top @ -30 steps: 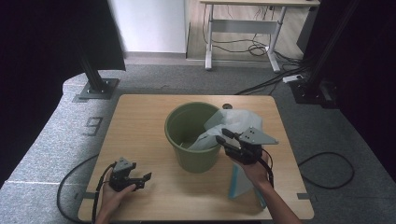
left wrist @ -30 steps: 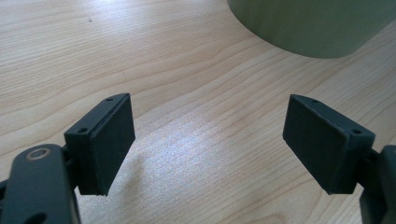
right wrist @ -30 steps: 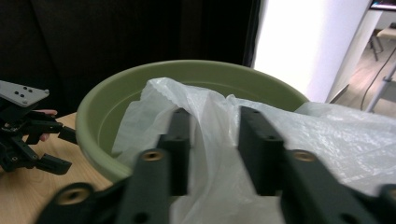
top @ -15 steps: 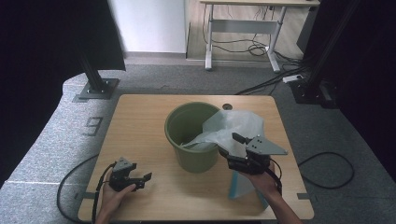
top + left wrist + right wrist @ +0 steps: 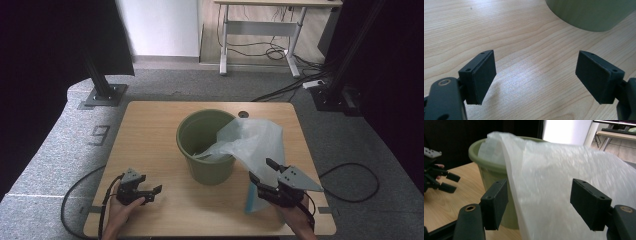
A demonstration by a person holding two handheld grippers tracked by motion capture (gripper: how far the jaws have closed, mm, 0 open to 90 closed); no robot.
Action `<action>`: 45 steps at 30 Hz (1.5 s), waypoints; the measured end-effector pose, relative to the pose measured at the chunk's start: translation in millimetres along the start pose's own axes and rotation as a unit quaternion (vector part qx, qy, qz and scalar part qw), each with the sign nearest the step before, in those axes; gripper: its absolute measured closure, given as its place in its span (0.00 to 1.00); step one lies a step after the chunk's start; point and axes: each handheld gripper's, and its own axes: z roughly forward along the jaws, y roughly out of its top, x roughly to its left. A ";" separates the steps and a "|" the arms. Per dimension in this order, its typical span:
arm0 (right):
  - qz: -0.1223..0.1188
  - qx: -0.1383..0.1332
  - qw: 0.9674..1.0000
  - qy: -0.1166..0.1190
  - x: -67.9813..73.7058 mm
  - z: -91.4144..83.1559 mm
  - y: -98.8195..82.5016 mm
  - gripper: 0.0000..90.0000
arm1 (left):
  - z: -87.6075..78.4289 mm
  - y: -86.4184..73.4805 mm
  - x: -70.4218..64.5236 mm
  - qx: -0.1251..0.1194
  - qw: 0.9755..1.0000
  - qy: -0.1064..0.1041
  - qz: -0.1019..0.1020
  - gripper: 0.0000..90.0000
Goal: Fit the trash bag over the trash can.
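Observation:
A green bin [image 5: 204, 150] stands at the middle of the wooden table [image 5: 150, 125]. A translucent plastic bag [image 5: 255, 140] drapes over its right rim and hangs down to the tabletop. My right gripper [image 5: 262, 170] sits just right of the bin, at the bag's lower edge. Its jaws have just been opening and now stand wide; in the right gripper view [image 5: 539, 192] the bag [image 5: 564, 185] fills the gap ahead, with neither pad pressing on it. My left gripper [image 5: 154, 193] rests open at the front left, nothing between its jaws [image 5: 535, 62], bin [image 5: 589, 12] beyond it.
Each gripper trails a black cable [image 5: 75, 200] off the table's front corners. A small round hole [image 5: 243, 114] marks the tabletop behind the bin. Off the table stand black stands [image 5: 102, 87] and a desk frame [image 5: 260, 30] on grey carpet.
My right gripper has moved right and toward the table's front edge, away from the bin, and its jaws have opened off the bag. The left gripper has stayed put.

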 end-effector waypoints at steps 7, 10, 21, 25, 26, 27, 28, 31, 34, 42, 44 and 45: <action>0.004 0.020 1.000 -0.015 -3.7 -1.1 -17.6 0.41 | 0.8 0.0 -0.9 0.001 1.000 -0.002 0.002 0.18; 0.001 0.029 1.000 -0.005 -9.3 1.8 -20.9 0.63 | -0.3 0.3 -0.4 -0.003 1.000 -0.003 -0.001 0.18; -0.010 0.026 1.000 -0.008 -32.7 9.8 -5.9 0.99 | -5.0 6.9 -8.2 -0.031 0.999 -0.008 -0.009 0.20; -0.019 0.010 1.000 -0.004 -37.9 14.7 10.5 0.99 | -11.0 13.8 -15.9 -0.053 0.998 -0.013 -0.011 0.22; -0.021 0.007 1.000 -0.002 -38.2 16.9 14.7 0.99 | -13.2 15.8 -18.0 -0.060 0.998 -0.013 -0.011 0.22; -0.026 0.004 1.000 0.000 -38.0 19.3 18.8 0.99 | -15.6 17.8 -20.1 -0.068 0.998 -0.012 -0.011 0.22; -0.033 -0.003 0.999 0.003 -37.4 24.7 27.4 0.99 | -18.2 20.1 -22.0 -0.074 0.997 -0.011 -0.011 0.23; -0.041 -0.012 0.999 0.006 -36.8 30.5 36.1 0.99 | -25.4 27.8 -27.6 -0.097 0.995 -0.007 -0.015 0.23; -0.045 -0.020 0.999 0.015 -35.8 40.8 47.2 0.99 | -33.0 35.9 -33.6 -0.114 0.993 -0.004 -0.013 0.24; -0.061 -0.023 0.997 0.050 -22.0 64.0 64.2 0.99 | -57.7 67.3 -49.6 -0.155 0.988 -0.015 -0.016 0.24; -0.060 -0.021 0.997 0.052 -21.6 66.8 65.8 0.99 | -58.7 71.4 -52.6 -0.155 0.988 -0.011 -0.013 0.24; -0.060 -0.021 0.997 0.052 -21.6 66.8 65.8 0.99 | -59.2 75.6 -55.5 -0.153 0.988 -0.006 -0.011 0.24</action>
